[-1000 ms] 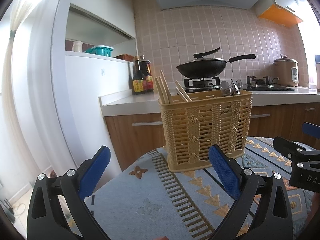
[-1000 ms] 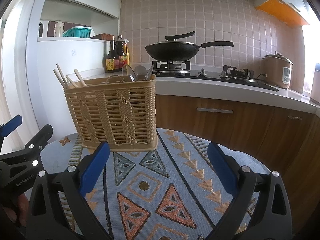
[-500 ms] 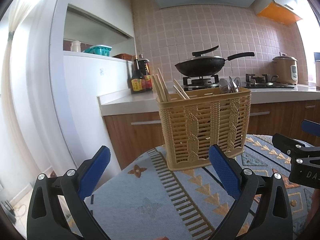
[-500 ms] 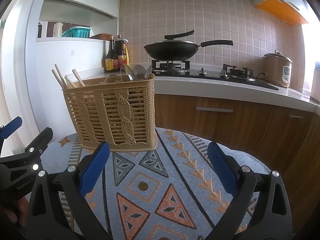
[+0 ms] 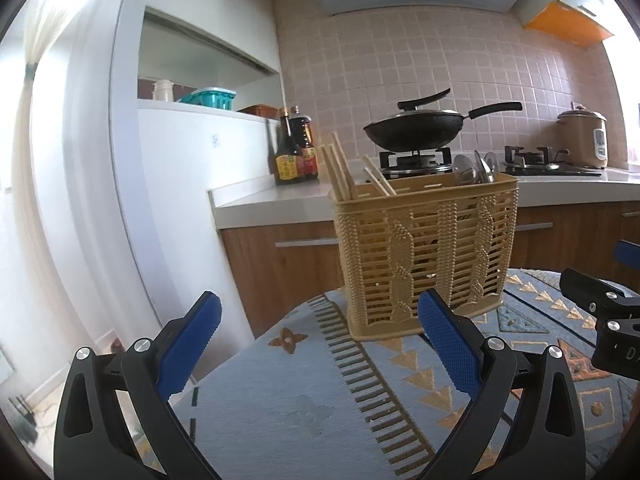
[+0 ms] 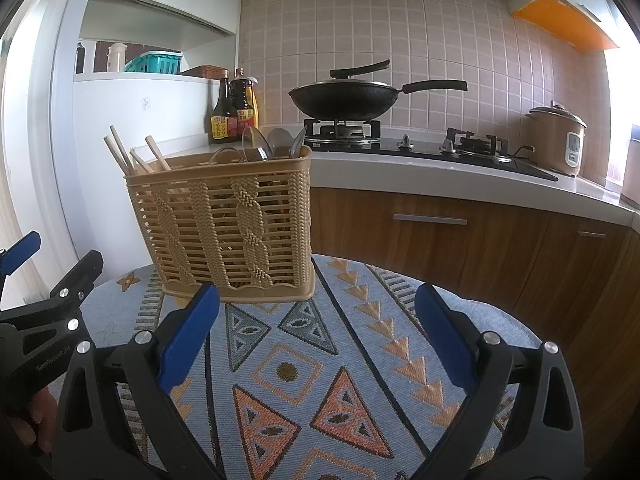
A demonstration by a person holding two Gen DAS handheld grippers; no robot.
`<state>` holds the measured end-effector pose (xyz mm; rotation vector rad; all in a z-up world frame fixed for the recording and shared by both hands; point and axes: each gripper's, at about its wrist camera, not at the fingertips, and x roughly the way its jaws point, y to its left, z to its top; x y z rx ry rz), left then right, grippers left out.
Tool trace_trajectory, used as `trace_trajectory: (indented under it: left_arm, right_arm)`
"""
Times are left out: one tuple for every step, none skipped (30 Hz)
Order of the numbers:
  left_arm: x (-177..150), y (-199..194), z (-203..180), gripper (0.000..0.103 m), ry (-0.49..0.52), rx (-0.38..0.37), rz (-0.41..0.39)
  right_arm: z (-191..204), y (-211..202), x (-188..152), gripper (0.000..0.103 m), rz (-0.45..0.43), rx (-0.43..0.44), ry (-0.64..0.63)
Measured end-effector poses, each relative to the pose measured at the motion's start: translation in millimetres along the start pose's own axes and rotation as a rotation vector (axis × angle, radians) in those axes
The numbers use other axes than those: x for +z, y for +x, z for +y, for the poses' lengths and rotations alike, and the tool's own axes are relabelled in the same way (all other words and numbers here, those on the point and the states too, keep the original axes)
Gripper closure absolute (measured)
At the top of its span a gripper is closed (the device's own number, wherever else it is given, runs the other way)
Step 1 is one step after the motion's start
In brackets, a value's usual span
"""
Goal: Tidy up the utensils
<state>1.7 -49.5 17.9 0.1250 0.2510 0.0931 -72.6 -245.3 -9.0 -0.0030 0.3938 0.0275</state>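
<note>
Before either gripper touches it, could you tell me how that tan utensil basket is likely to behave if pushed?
The basket looks like thin openwork plastic, so probably light and likely to slide on the woven cloth. It stands tall, with chopsticks and spoons protruding, so a high push might tip it.

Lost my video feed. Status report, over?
Left gripper and right gripper open, empty. Basket upright on tablecloth, chopsticks and spoons inside. Path unobstructed.
</note>
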Motion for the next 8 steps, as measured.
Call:
trace_trajectory:
  left_arm:
    - [0.2,1.2,1.9,0.007,-0.008,-0.003,0.007]
    - [0.4,2.8,3.8,0.007,-0.016,-0.004,0.016]
    - [0.7,3.8,5.1,0.007,-0.022,-0.012,0.022]
    - [1.0,5.2,6.9,0.007,-0.031,-0.028,0.033]
    - [1.4,6.2,7.7,0.007,-0.035,-0.03,0.037]
    - [1.5,6.8,8.6,0.007,-0.038,-0.028,0.039]
    - [1.8,6.7,9.6,0.007,-0.041,-0.026,0.037]
    - [1.8,6.5,10.2,0.007,-0.042,-0.025,0.035]
  right_arm:
    - [0.0,0.0,-0.1,0.009,0.0,0.0,0.001]
    - [-0.1,0.0,-0.1,0.009,0.0,0.0,0.002]
    - [-0.1,0.0,-0.1,0.009,-0.001,0.0,0.003]
    - [0.0,0.2,-0.2,0.009,-0.001,0.0,0.004]
    - [0.0,0.7,-0.2,0.009,0.0,0.0,0.004]
    - [0.2,0.9,-0.3,0.009,0.0,-0.002,0.005]
    - [0.1,1.0,-0.3,0.009,-0.001,-0.003,0.006]
    - [-0.2,1.3,-0.4,0.009,0.0,-0.003,0.008]
